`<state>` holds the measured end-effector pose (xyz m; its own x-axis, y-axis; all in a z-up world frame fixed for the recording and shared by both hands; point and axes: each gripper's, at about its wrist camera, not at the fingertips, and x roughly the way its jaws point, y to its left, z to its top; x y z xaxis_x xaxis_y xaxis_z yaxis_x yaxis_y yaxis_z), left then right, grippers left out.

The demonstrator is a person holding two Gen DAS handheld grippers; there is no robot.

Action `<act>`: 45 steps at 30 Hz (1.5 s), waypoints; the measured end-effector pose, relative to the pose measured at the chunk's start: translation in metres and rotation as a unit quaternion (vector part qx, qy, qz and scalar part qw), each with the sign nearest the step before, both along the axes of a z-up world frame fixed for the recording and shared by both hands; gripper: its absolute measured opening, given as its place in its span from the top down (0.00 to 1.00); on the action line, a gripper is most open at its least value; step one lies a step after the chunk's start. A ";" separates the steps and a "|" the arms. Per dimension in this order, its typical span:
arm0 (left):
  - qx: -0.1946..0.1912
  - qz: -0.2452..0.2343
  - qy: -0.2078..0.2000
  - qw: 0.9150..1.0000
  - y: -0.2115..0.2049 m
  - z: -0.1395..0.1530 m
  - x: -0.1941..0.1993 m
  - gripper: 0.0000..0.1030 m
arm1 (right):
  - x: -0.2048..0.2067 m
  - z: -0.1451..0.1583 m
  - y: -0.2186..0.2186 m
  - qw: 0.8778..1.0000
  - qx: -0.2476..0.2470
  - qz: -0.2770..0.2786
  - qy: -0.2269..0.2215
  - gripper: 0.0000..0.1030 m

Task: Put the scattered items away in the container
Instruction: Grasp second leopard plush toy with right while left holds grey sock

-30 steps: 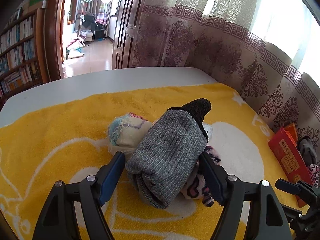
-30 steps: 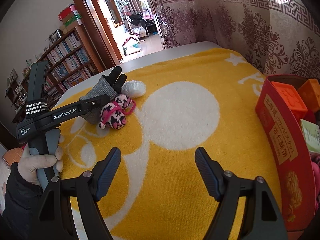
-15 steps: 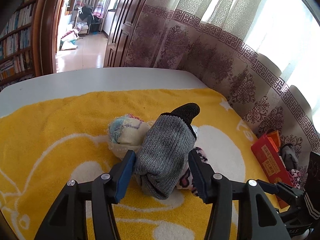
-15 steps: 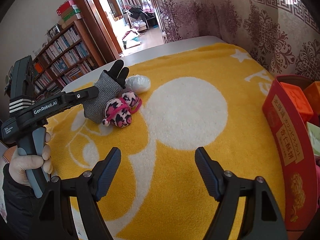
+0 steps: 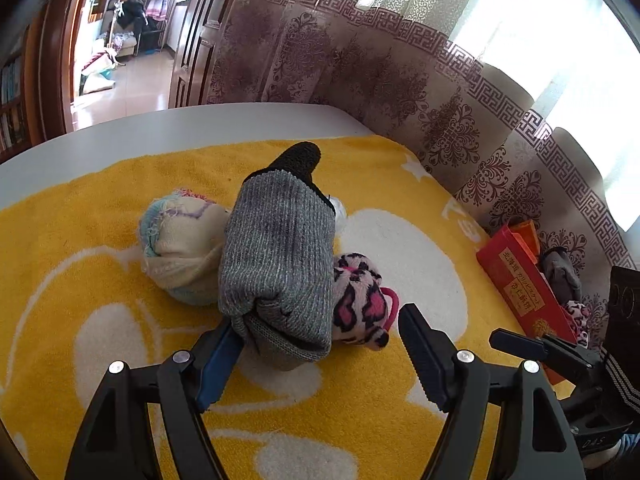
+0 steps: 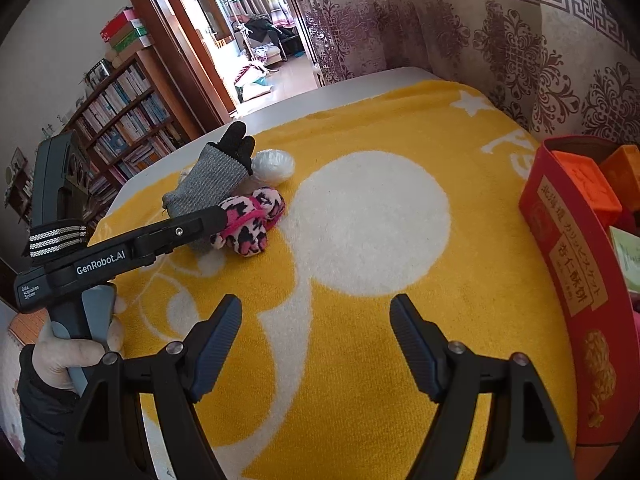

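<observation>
A grey knitted glove (image 5: pixel 280 256) with black fingertips lies on the yellow towel, over a cream and pastel bundle (image 5: pixel 180 248) and a pink leopard-print item (image 5: pixel 360 300). A white crumpled ball (image 6: pixel 274 166) sits just behind them. My left gripper (image 5: pixel 316 328) straddles the glove's cuff with its jaws opening. The left pad is at the cuff and the right pad stands apart from it. My right gripper (image 6: pixel 316 308) hangs open over bare towel with nothing between its fingers. The red box (image 6: pixel 568 264) stands at the right edge.
The red box (image 5: pixel 520 284) holds orange blocks (image 6: pixel 588 184) and some fabric pieces. A patterned curtain (image 5: pixel 440 100) runs close behind the table. The white tabletop (image 5: pixel 160 128) shows beyond the towel. A person's hand (image 6: pixel 76 352) grips the left tool's handle.
The left jaws narrowed around the grey glove, then spread wide again. The left view swung right, showing more of the red box. The glove still lies on the pile. The right gripper kept still.
</observation>
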<state>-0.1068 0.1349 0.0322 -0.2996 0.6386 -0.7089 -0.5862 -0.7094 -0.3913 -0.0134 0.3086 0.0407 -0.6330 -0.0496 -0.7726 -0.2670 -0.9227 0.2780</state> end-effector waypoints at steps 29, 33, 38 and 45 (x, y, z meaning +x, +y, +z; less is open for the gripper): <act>0.082 0.065 -0.017 0.994 -0.024 0.001 -0.015 0.56 | -0.018 0.011 0.000 1.000 0.023 -0.005 0.015 0.23; 0.104 0.068 -0.008 0.992 -0.035 0.016 -0.014 0.56 | -0.035 0.010 -0.001 1.000 0.005 0.007 0.015 0.23; 0.094 0.066 -0.019 0.993 -0.031 0.012 -0.015 0.56 | -0.063 0.005 -0.010 1.000 -0.005 0.030 0.000 0.23; 0.088 0.091 -0.040 0.991 -0.041 0.003 -0.024 0.48 | -0.096 -0.009 -0.031 0.998 0.039 0.051 -0.021 0.23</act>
